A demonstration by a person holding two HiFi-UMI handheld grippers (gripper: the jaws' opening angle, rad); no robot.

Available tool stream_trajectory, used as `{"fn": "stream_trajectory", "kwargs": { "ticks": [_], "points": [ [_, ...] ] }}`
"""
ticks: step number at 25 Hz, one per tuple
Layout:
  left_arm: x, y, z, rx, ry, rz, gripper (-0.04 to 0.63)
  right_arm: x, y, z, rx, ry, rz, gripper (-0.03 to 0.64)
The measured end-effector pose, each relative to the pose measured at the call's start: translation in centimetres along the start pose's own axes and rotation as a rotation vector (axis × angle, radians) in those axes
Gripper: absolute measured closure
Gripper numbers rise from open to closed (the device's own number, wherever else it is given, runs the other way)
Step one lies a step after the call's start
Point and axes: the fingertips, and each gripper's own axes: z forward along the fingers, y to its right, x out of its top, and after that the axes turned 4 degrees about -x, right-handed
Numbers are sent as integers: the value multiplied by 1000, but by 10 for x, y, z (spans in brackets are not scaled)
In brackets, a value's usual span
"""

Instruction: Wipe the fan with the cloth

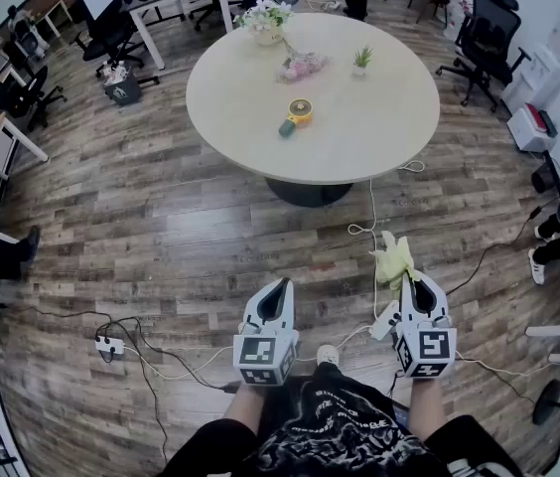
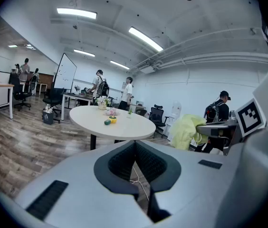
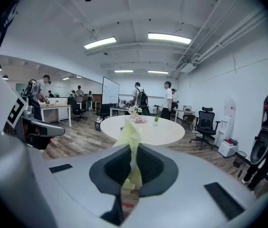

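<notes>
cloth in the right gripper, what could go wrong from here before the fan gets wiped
The right gripper pinches only a narrow part of the cloth, so it may slip out when rubbed. Cables lie on the floor before the table, a trip hazard. The small fan lies loose and the left gripper is shut and empty, so wiping may push it.

A round pale table [image 1: 359, 117] on a dark pedestal [image 1: 308, 193] stands on a wood-plank floor [image 1: 141, 237] strewn with cables [image 1: 371, 207] and a power strip [image 1: 109, 345]. Black office chairs [image 1: 484, 43] stand near white walls [image 3: 219, 80] under long ceiling lights [image 3: 168, 37]. Beyond is what looks like a whiteboard [image 2: 63, 72].
</notes>
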Motion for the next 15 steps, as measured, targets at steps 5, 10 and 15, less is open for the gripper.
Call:
{"fn": "stream_trajectory", "kwargs": {
  "ticks": [5,10,15],
  "points": [
    [-17,28,-14,4,-12,19,575,-12,4,-23,22,12,9,595],
    [-18,45,-19,28,0,27,575,-19,11,-36,63,21,24,595],
    [-22,57,-20,58,19,-37,555,-17,12,-37,144,60,73,594]
  ]
}}
